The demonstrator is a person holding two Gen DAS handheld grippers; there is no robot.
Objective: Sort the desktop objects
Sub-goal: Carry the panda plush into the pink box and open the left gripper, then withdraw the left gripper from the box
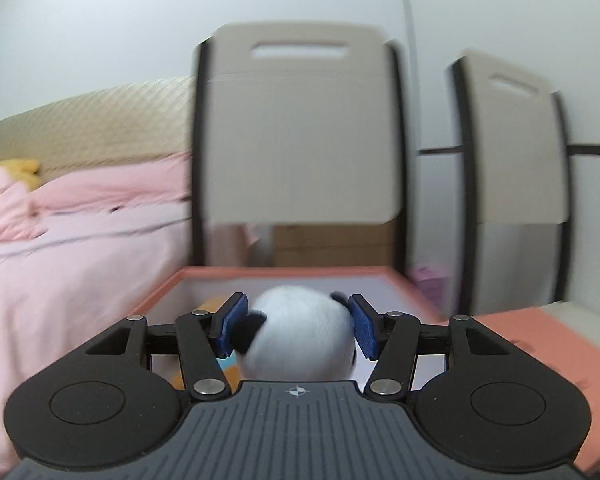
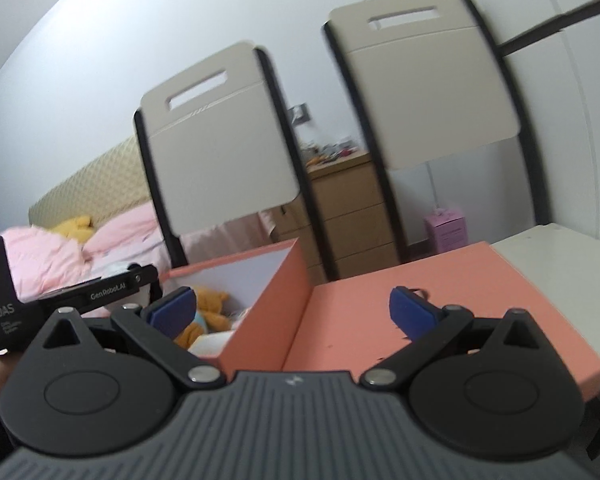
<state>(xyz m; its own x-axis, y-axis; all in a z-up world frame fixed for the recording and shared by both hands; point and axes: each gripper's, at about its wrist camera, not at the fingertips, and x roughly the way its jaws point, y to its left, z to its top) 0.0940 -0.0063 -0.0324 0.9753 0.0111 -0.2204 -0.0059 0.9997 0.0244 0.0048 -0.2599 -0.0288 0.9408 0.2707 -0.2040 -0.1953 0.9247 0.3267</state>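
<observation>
In the left wrist view my left gripper [image 1: 298, 330] is shut on a white and black panda plush [image 1: 300, 336], held over the open salmon-pink box [image 1: 284, 271]. An orange plush [image 1: 210, 306] lies in the box below. In the right wrist view my right gripper [image 2: 290, 312] is open and empty above the box's wall [image 2: 268, 312] and the pink lid [image 2: 440, 300] beside it. The orange plush [image 2: 210, 312] shows inside the box. The left gripper's body [image 2: 60, 300] shows at the left edge.
Two beige folding chairs [image 2: 220, 148] [image 2: 432, 84] stand behind the table. A bed with pink bedding [image 1: 60, 240] lies to the left. A wooden drawer unit [image 2: 348, 216] stands at the back. The white table edge [image 2: 572, 264] shows right of the lid.
</observation>
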